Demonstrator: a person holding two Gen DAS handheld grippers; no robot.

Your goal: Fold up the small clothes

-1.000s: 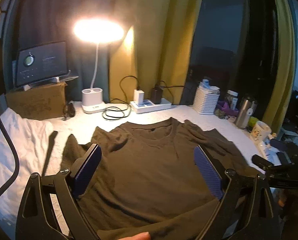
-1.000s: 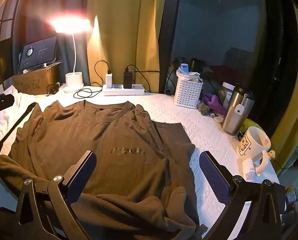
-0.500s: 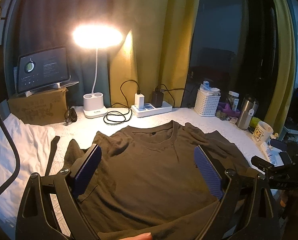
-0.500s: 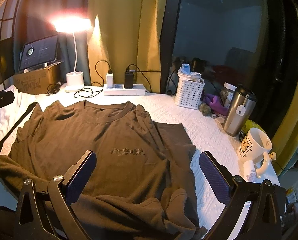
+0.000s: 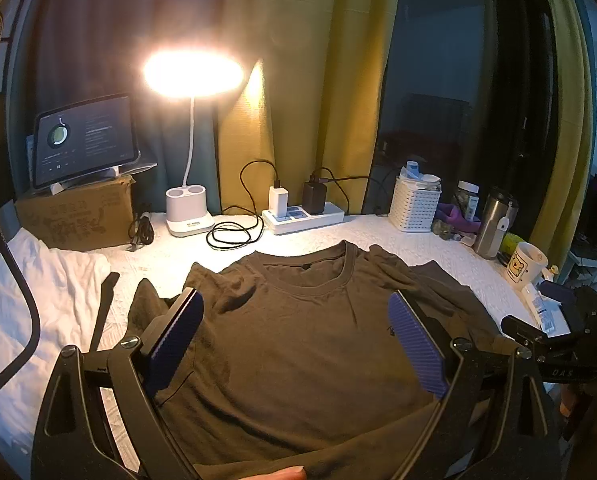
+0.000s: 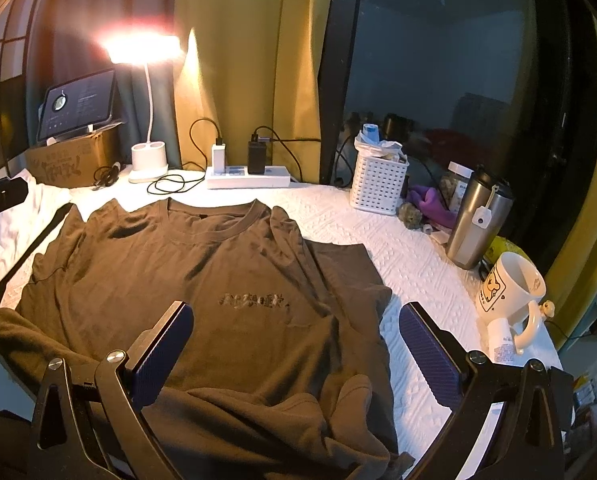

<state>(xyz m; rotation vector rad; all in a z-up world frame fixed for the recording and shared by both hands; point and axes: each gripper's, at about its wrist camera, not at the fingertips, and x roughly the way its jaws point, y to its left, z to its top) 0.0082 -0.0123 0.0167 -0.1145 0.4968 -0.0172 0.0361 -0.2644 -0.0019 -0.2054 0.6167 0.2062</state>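
None of the folding is showing yet: the brown T-shirt (image 6: 202,280) is lying face-up, collar far, near hem rumpled, on the white table (image 6: 418,264), while left gripper (image 5: 294,344) and right gripper (image 6: 294,344) are hovering wide, holding nothing

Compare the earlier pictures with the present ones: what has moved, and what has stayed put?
The left gripper has drawn back and lifted slightly, so the lamp and tablet sit lower in its view. Nothing was gripped or released. The right gripper, T-shirt and mug stayed put.
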